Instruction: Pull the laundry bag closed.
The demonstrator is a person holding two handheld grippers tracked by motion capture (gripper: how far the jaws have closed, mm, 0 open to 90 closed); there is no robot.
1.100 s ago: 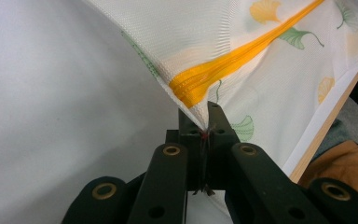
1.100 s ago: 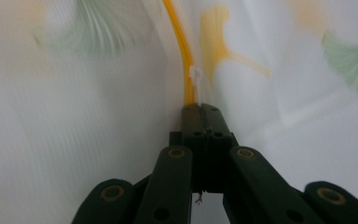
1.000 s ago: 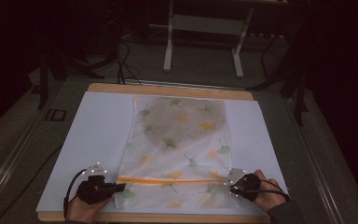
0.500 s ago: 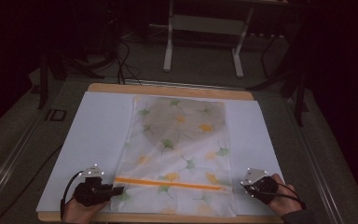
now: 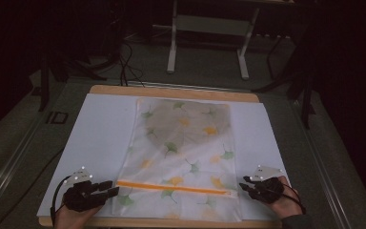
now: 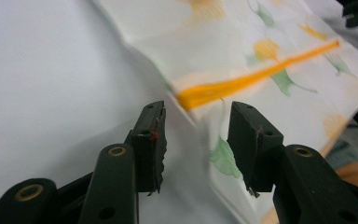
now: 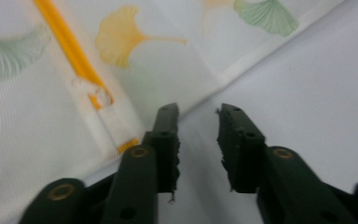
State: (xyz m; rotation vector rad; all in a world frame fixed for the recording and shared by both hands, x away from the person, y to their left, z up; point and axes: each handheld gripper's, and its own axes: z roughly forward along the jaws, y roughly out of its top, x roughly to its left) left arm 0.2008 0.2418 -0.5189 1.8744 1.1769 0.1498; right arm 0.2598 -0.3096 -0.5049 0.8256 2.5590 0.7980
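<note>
Leaf-print mesh bag (image 5: 183, 157) lies flat mid-table on white sheet (image 5: 100, 138), orange zipper (image 5: 174, 187) near person. Left gripper (image 5: 109, 188) and right gripper (image 5: 244, 183) flank zipper ends, jaws parted, empty. Risk: jaws pinch sheet with thin fabric, or bag bunches and slides.

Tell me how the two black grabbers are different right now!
The left gripper sits at the left edge of the leaf-print bag, with the orange zipper ending near its tips; the right gripper sits just off the bag's right edge. In its own view, the left gripper's jaws frame the bag's edge, while the right gripper's frame bare white sheet. Both are black, open, and hold nothing.
</note>
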